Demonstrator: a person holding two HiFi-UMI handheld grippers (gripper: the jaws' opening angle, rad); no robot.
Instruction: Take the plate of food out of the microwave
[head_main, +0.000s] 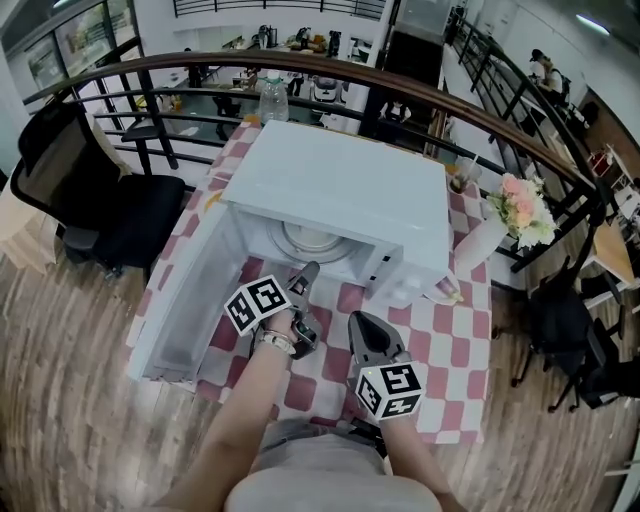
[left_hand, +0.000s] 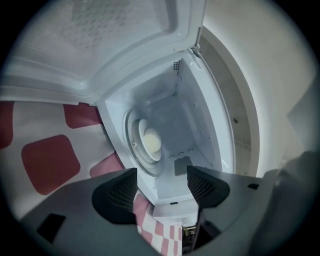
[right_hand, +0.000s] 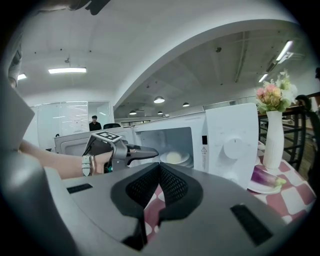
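In the open microwave (head_main: 340, 185), plate of food (head_main: 313, 241)

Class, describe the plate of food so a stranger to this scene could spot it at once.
Find the white microwave on the checked tablecloth, its door swung open. Inside sits a white plate with a pale round food on it. The other plate, by the vase, is outside and holds something purple.

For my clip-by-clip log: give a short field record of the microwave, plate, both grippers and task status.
microwave: on checked tablecloth, door open
plate of food: inside on the turntable, untouched
left gripper: jaws apart, empty, aimed into the microwave
right gripper: jaws together, empty, back from the microwave
task status: plate not yet taken out
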